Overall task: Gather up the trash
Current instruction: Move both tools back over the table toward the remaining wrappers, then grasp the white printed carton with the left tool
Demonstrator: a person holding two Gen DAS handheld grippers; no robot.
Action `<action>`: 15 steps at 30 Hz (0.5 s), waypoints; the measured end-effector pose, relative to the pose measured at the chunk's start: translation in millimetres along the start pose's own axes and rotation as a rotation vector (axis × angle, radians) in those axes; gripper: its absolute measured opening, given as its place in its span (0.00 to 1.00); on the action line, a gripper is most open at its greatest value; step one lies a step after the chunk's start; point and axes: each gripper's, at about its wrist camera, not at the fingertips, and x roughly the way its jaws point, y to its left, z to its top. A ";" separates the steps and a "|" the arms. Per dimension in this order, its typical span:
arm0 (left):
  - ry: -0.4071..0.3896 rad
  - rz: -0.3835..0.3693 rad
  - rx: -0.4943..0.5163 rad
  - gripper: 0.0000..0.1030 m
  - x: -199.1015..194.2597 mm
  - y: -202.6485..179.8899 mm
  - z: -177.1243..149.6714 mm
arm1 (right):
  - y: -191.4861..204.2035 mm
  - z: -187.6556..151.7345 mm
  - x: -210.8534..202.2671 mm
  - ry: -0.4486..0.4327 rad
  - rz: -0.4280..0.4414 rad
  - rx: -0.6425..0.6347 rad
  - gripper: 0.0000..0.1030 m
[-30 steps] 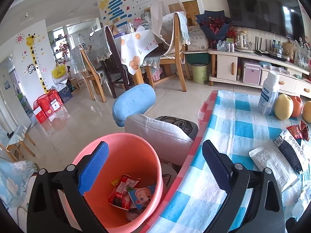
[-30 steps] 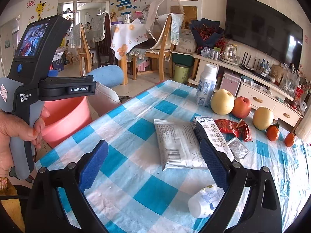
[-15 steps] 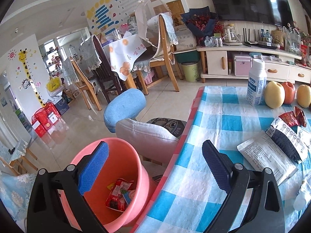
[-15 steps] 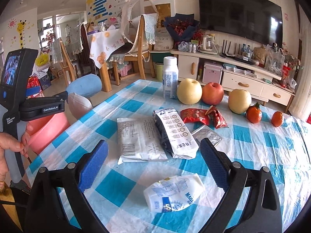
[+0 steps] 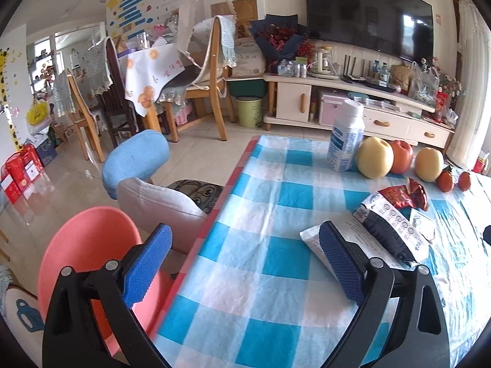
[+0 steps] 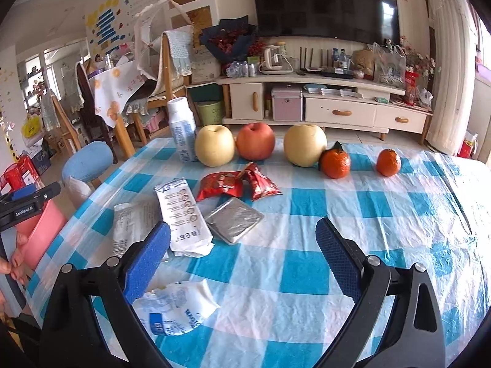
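Step in hand: reaching for the next wrapper. Left gripper [image 5: 244, 263] and right gripper [image 6: 242, 256] both stood with jaws wide apart, empty. Trash lay on the checked tablecloth [image 6: 353, 214]: crumpled white packet [image 6: 175, 306] nearest the right gripper, white pouch [image 6: 184, 217], foil pack [image 6: 234, 219], red wrappers [image 6: 236, 184]. Pink bin [image 5: 89, 245] stood beside the table edge; its contents apparently hidden. Next: lower, close on the crumpled packet.

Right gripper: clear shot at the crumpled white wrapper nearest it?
Probably yes. The right gripper is open and empty, and the crumpled wrapper lies flat on the tablecloth by its left finger, nothing on top. It sits off-centre, so shift left first.
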 end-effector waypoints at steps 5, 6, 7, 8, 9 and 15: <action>0.018 -0.118 0.049 0.93 9.0 -36.3 5.9 | -25.1 -0.6 4.6 0.024 -0.013 0.070 0.93; 0.026 -0.160 0.057 0.93 11.8 -47.0 7.6 | -27.7 -0.4 4.6 0.026 -0.008 0.079 0.93; 0.040 -0.215 0.065 0.93 15.8 -58.4 9.6 | -30.0 0.0 3.8 0.027 -0.002 0.082 0.93; 0.056 -0.262 0.076 0.93 21.1 -70.7 11.3 | -31.6 0.4 3.0 0.027 -0.002 0.079 0.93; 0.074 -0.294 0.093 0.93 28.2 -86.0 13.4 | -33.1 1.2 1.7 0.024 -0.007 0.074 0.93; 0.170 -0.363 0.100 0.93 78.7 -163.1 30.6 | -56.1 2.8 -3.1 0.020 -0.049 0.094 0.93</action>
